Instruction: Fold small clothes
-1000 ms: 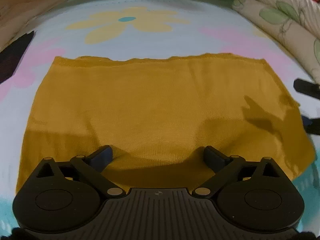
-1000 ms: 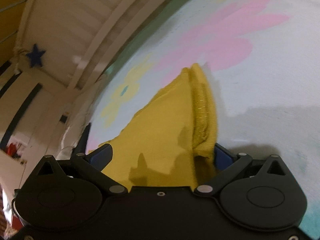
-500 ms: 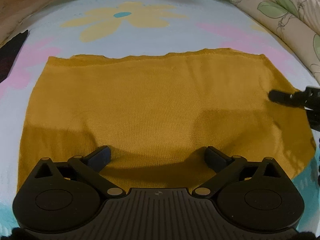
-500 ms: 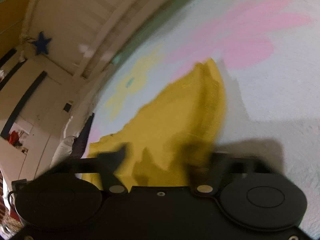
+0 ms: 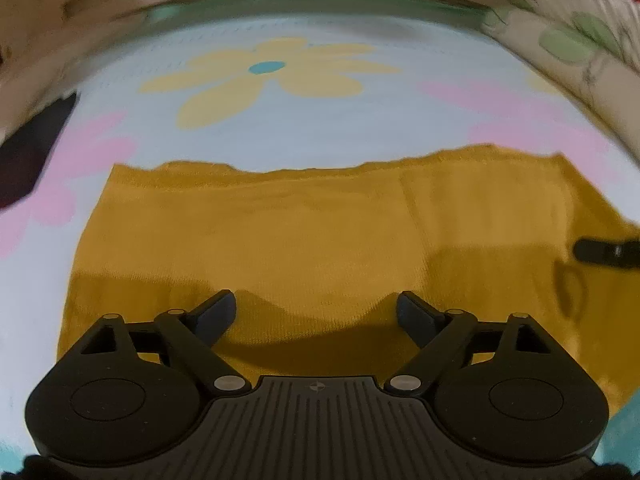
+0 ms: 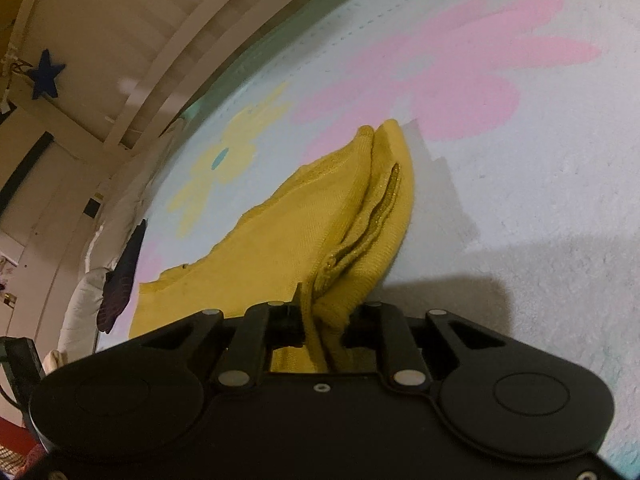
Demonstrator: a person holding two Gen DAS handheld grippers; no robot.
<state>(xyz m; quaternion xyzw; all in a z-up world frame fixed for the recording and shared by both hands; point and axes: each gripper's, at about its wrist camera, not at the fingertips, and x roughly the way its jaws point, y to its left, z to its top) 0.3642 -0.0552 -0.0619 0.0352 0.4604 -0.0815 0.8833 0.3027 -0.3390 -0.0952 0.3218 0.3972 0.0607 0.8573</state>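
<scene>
bare blanket (image 5: 320, 136) beyond; pillow (image 5: 568, 52) rightward.

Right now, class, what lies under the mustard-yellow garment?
The mustard-yellow garment lies on a flowered blanket, which shows all around it. The blanket beneath the garment is covered, so nothing there can be seen.

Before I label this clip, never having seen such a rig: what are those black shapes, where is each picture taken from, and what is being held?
They are two hand-held two-finger grippers, each with a fisheye camera looking along its fingers. In the left camera's picture, the left gripper hovers open over a mustard-yellow knit garment, spread on a pale blue blanket with printed flowers. In the right camera's picture, the right gripper is shut on the garment's bunched side edge. Its tip also shows at the left picture's right edge.
</scene>
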